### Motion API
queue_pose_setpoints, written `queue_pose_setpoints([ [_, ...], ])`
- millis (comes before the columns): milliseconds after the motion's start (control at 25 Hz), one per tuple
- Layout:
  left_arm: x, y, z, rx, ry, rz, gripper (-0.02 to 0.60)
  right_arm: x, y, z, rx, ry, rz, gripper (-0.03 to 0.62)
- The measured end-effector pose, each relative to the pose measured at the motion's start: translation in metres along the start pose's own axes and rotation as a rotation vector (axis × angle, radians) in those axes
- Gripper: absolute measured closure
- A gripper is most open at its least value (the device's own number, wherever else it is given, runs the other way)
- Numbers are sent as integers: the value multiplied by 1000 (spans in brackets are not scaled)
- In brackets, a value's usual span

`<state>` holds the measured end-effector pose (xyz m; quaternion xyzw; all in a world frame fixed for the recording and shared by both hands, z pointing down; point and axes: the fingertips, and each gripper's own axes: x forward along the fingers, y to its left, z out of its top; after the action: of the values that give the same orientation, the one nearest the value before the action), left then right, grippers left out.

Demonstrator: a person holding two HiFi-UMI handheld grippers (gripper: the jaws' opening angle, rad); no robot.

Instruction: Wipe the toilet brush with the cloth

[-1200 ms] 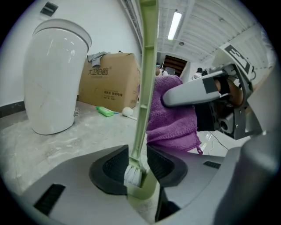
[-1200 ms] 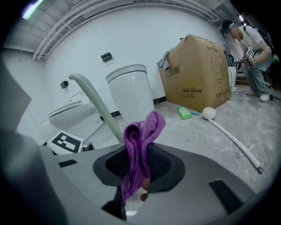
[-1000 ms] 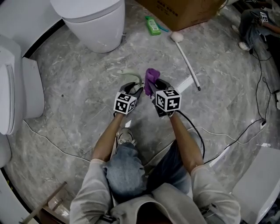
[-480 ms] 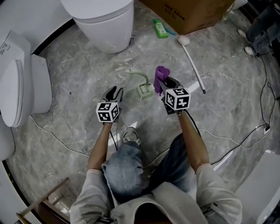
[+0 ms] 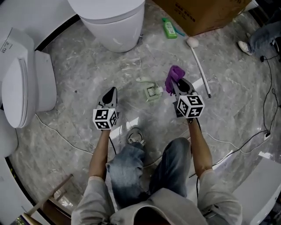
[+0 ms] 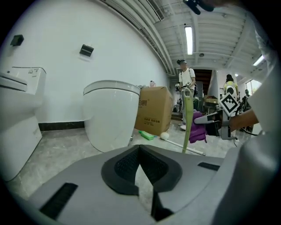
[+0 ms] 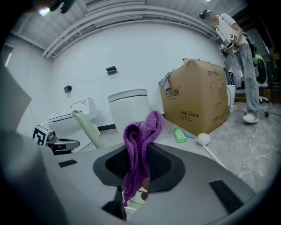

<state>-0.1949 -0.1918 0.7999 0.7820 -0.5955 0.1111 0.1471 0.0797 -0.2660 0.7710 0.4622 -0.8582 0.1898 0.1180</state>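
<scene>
On the grey stone floor (image 5: 88,66), between the two grippers, the toilet brush (image 5: 152,91) stands in its pale green base with the handle up.

Left gripper (image 5: 110,93): it is positioned to the left of the brush and apart from it. Its jaws have just been closing and now meet with nothing between them.

Right gripper (image 5: 179,84): it is positioned just right of the brush, with its jaws clamped on the purple cloth (image 5: 175,74). The cloth bunches above the jaws and hangs below them, near the brush but apart from it.

Boundaries:
- A toilet (image 5: 114,22) stands at the far side, with bare floor between it and the brush.
- A second toilet (image 5: 26,83), lid down, stands along the left side.
- A cardboard box (image 5: 202,13) stands far right; its contents cannot be seen.
- A green bottle (image 5: 169,28) lies just beside the box.
- A white pole with a ball end (image 5: 199,66) lies on the floor, running from near the box to beside the right gripper.
- Cables (image 5: 57,136) cross the floor on both sides of the person's legs.
</scene>
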Motion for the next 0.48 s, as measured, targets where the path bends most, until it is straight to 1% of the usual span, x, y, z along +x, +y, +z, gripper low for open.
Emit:
queue_pose_setpoints([
  [80, -10, 2, 19, -16, 4, 2, 563, -8, 2, 19, -15, 0, -12, 484],
  [200, -27, 6, 55, -45, 32, 16, 563, -26, 10, 60, -38, -8, -21, 484],
  [320, -48, 8, 98, -61, 55, 29, 564, -47, 22, 108, -75, -16, -29, 484],
  [480, -80, 8, 161, -75, 58, 33, 563, -75, 42, 165, -88, -17, -41, 484],
])
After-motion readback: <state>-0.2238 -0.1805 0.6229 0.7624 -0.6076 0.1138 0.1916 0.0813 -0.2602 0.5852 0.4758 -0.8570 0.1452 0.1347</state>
